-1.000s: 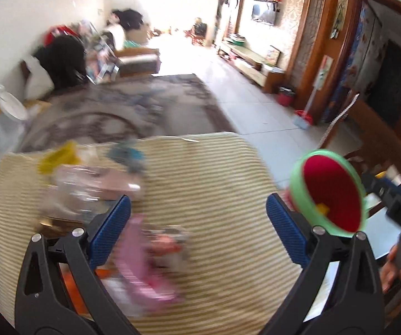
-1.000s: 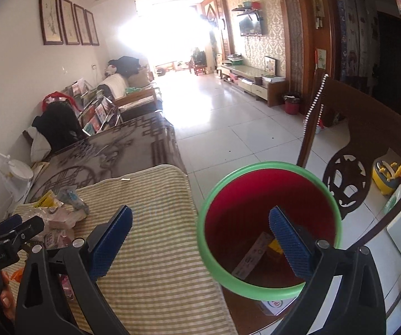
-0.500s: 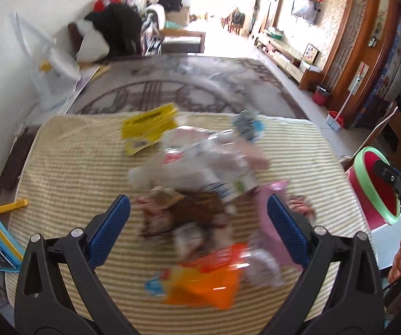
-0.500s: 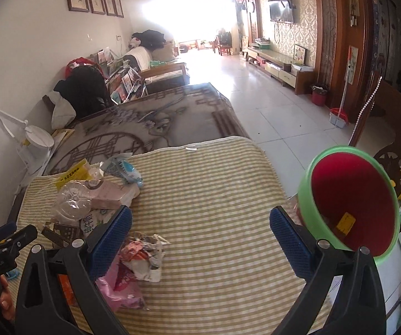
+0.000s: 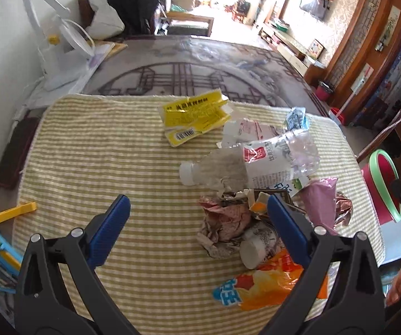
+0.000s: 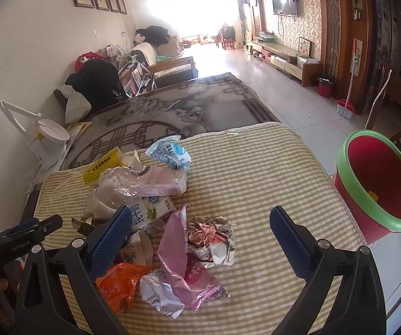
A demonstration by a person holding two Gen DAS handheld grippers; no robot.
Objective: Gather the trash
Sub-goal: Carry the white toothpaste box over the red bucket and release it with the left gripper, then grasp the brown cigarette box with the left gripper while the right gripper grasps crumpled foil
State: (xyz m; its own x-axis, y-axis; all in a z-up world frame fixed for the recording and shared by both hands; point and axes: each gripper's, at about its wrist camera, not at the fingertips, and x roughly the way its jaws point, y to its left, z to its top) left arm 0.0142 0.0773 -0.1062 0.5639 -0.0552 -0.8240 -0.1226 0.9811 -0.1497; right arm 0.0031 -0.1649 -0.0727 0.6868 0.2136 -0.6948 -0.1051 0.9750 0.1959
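Left gripper [image 5: 197, 210] and right gripper [image 6: 200, 223]: both spread wide, empty, above wrapper pile [image 6: 172, 237] on striped cloth [image 6: 256, 173]; red bin [image 6: 376, 184] at right edge

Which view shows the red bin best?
Right wrist: the red bin sits large at the right, green rim and inside visible, a yellow scrap within. Left wrist catches only a narrow sliver of it at the frame edge.
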